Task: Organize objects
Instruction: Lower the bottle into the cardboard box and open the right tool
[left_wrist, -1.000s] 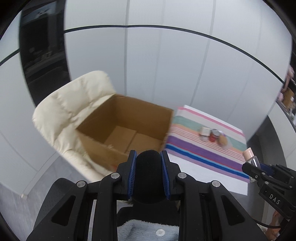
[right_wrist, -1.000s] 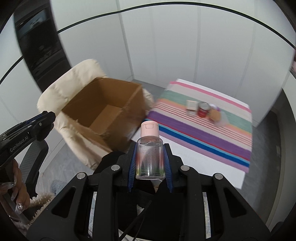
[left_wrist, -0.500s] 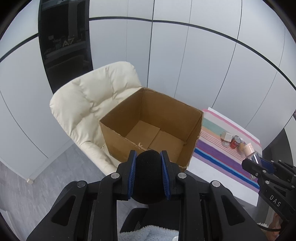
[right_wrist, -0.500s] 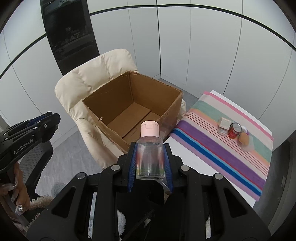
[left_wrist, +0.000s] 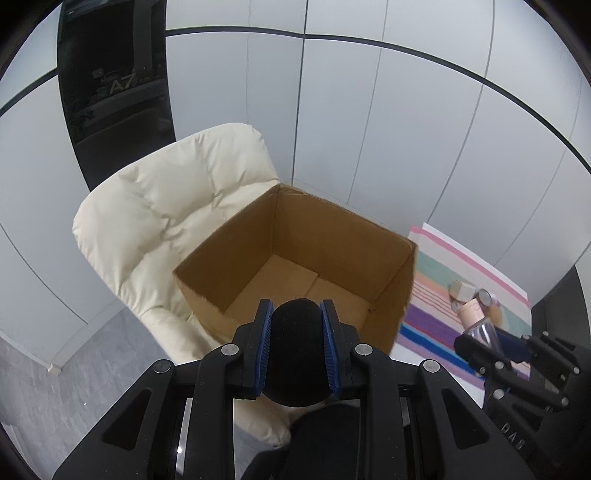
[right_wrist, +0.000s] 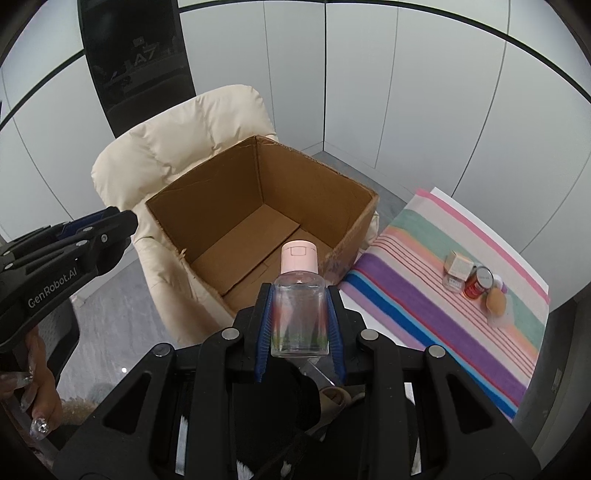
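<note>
Between the jaws of the left gripper (left_wrist: 297, 347), in the left wrist view, sits a black foam ball (left_wrist: 295, 332), clamped tight. Directly ahead and below lies the open cardboard box (left_wrist: 343, 240), resting on a cream chair (left_wrist: 166, 206).

Right wrist view: the right gripper (right_wrist: 299, 325) is closed on a clear bottle (right_wrist: 298, 314), pink cap forward, long axis along the fingers. The box (right_wrist: 221, 199) lies just ahead and slightly left; neither gripper looks clearly nearer. Remaining items wait on the striped cloth (right_wrist: 413, 295) to the right.
</note>
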